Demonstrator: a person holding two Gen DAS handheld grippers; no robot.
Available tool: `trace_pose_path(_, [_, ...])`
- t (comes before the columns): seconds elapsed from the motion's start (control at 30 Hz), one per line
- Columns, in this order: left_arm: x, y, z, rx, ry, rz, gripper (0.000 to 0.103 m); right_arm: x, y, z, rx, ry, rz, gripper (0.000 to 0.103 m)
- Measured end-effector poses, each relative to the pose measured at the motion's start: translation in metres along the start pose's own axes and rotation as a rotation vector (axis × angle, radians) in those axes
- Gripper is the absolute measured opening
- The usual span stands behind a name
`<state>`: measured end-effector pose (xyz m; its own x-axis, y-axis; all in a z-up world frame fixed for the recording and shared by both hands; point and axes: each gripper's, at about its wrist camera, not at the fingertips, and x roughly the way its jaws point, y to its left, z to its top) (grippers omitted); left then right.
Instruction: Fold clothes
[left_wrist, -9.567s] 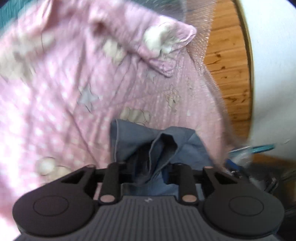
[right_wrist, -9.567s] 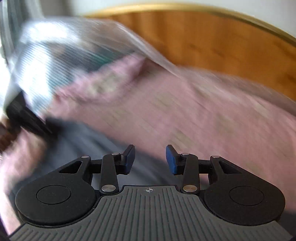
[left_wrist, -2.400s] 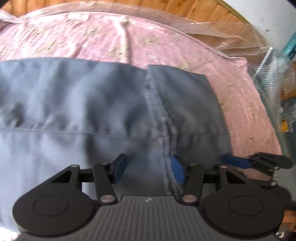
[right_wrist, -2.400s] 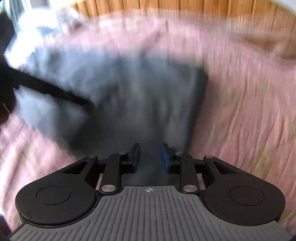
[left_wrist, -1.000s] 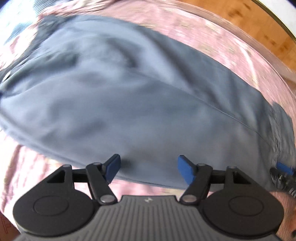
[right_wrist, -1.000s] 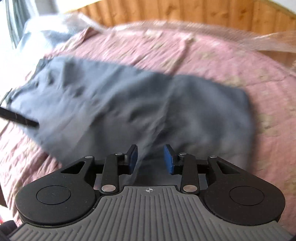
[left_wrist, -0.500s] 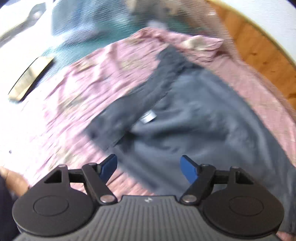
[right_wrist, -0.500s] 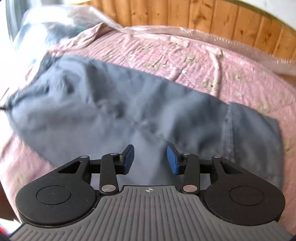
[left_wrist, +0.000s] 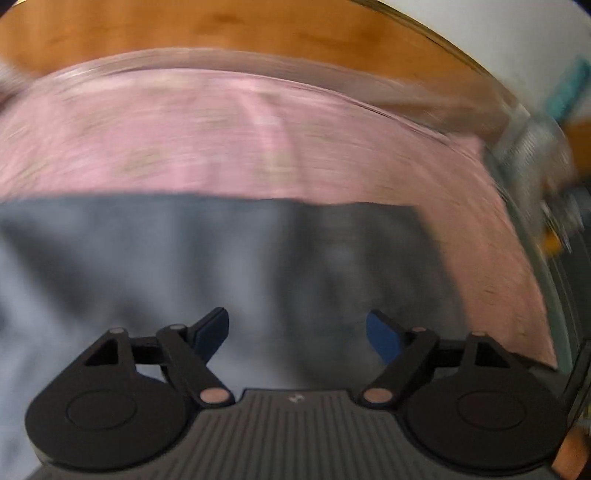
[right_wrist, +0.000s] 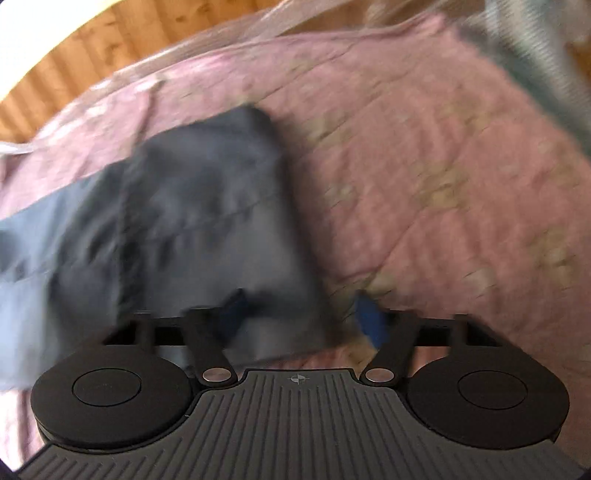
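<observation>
Hovering over grey trousers (right_wrist: 207, 221) spread on the pink quilt (right_wrist: 424, 166), both left claw (left_wrist: 297, 334) and right claw (right_wrist: 297, 315) apart, best gripping one hem squarely, judging by blurred views.

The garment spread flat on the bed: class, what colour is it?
Slate blue-grey garment, plain; clearest in the right wrist view.
</observation>
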<state>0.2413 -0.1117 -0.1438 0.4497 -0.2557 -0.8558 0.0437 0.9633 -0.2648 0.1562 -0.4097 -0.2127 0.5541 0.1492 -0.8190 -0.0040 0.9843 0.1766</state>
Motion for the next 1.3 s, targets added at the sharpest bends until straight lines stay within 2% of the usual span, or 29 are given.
trace_pose_path(0.03, [0.013, -0.023, 0.007, 0.037, 0.016, -0.004, 0.086, -0.002, 0.0, 0.0, -0.033, -0.018, 0.008, 0.019])
trace_pose_path(0.07, [0.025, -0.046, 0.015, 0.075, 0.031, -0.008, 0.087, -0.006, 0.002, 0.001, -0.064, -0.038, 0.02, 0.015])
trace_pose_path(0.13, [0.051, -0.093, 0.03, 0.15, 0.063, -0.016, 0.088, -0.024, 0.011, 0.0, -0.151, -0.115, 0.035, 0.009])
trace_pose_path(0.23, [0.089, -0.161, 0.051, 0.26, 0.11, -0.027, 0.088, -0.049, 0.035, -0.001, -0.319, -0.231, 0.054, 0.006])
trace_pose_path(0.3, [0.106, -0.173, 0.051, 0.316, 0.154, 0.003, 0.087, -0.06, 0.049, 0.0, -0.413, -0.294, 0.072, 0.006])
trace_pose_path(0.33, [0.114, -0.178, 0.05, 0.349, 0.18, 0.023, 0.073, -0.062, 0.053, -0.001, -0.435, -0.313, 0.083, 0.006])
trace_pose_path(0.37, [0.119, -0.178, 0.049, 0.379, 0.211, 0.062, 0.052, -0.063, 0.057, -0.001, -0.45, -0.329, 0.094, 0.006])
trace_pose_path(0.4, [0.122, -0.174, 0.049, 0.384, 0.234, 0.091, 0.011, -0.064, 0.061, -0.002, -0.465, -0.346, 0.105, 0.006])
trace_pose_path(0.43, [0.123, -0.169, 0.049, 0.385, 0.254, 0.114, 0.011, -0.062, 0.063, -0.003, -0.467, -0.355, 0.108, 0.006])
trace_pose_path(0.47, [0.117, -0.163, 0.052, 0.359, 0.241, 0.09, 0.011, -0.06, 0.064, -0.003, -0.465, -0.362, 0.11, 0.007])
trace_pose_path(0.5, [0.108, -0.156, 0.056, 0.333, 0.221, 0.06, 0.01, -0.058, 0.065, -0.005, -0.458, -0.382, 0.084, 0.022])
trace_pose_path(0.53, [0.096, -0.145, 0.06, 0.293, 0.199, 0.02, 0.01, -0.057, 0.067, -0.007, -0.449, -0.403, 0.043, 0.06])
trace_pose_path(0.57, [0.085, -0.135, 0.063, 0.254, 0.177, -0.02, 0.011, -0.055, 0.069, -0.008, -0.439, -0.422, 0.0, 0.082])
trace_pose_path(0.6, [0.073, -0.124, 0.067, 0.214, 0.155, -0.059, 0.011, -0.051, 0.071, -0.009, -0.429, -0.421, -0.017, 0.097])
trace_pose_path(0.67, [0.05, -0.093, 0.066, 0.148, 0.115, -0.123, 0.011, -0.037, 0.078, -0.008, -0.423, -0.36, 0.048, 0.085])
trace_pose_path(0.7, [0.04, -0.075, 0.064, 0.124, 0.102, -0.128, 0.011, -0.03, 0.082, -0.007, -0.423, -0.318, 0.095, 0.065])
trace_pose_path(0.73, [0.03, -0.057, 0.061, 0.1, 0.088, -0.134, 0.011, -0.023, 0.087, -0.007, -0.422, -0.276, 0.142, 0.037])
trace_pose_path(0.77, [0.021, -0.039, 0.058, 0.075, 0.076, -0.139, 0.011, -0.021, 0.098, -0.008, -0.448, -0.263, 0.168, 0.023])
trace_pose_path(0.8, [0.012, -0.021, 0.054, 0.043, 0.066, -0.135, 0.011, -0.02, 0.11, -0.01, -0.481, -0.255, 0.19, 0.017])
trace_pose_path(0.9, [0.005, 0.046, 0.037, -0.082, 0.071, -0.102, 0.011, -0.023, 0.149, -0.017, -0.612, -0.254, 0.231, 0.014])
trace_pose_path(0.97, [0.011, 0.086, 0.025, -0.167, 0.088, -0.103, 0.011, -0.018, 0.176, -0.027, -0.712, -0.234, 0.23, 0.012])
trace_pose_path(1.03, [0.023, 0.111, 0.015, -0.208, 0.108, -0.108, 0.012, -0.012, 0.201, -0.038, -0.8, -0.207, 0.219, 0.011])
trace_pose_path(1.17, [0.038, 0.135, 0.0, -0.24, 0.121, -0.152, 0.014, 0.003, 0.225, -0.054, -0.911, -0.135, 0.132, 0.011])
trace_pose_path(1.3, [0.036, 0.134, -0.008, -0.239, 0.105, -0.219, 0.014, -0.002, 0.222, -0.056, -0.943, -0.1, 0.07, 0.007])
